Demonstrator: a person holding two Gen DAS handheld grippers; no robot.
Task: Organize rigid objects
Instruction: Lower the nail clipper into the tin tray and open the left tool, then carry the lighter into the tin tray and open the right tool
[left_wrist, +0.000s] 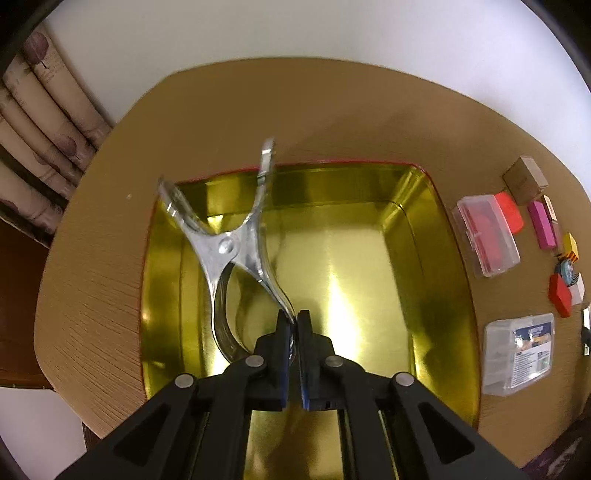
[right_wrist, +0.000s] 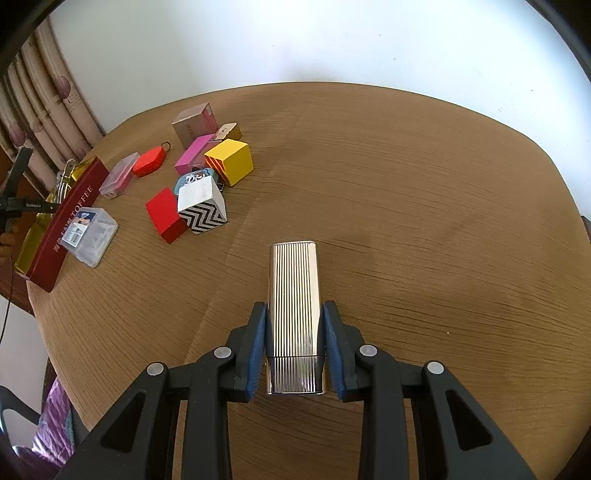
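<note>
My left tongs (left_wrist: 293, 325) grip one handle of the metal clamp (left_wrist: 236, 243), held above the gold tin (left_wrist: 436, 229); lower it before release. My right tongs (right_wrist: 294, 347) hold the ribbed silver case (right_wrist: 293, 295) right of the tin, over the worktop (right_wrist: 424, 206), long axis pointing away from me.

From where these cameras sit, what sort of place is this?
Probably a room in a home: a round wooden table against a white wall, patterned curtains beside it, and a toffee tin among small household objects.
</note>
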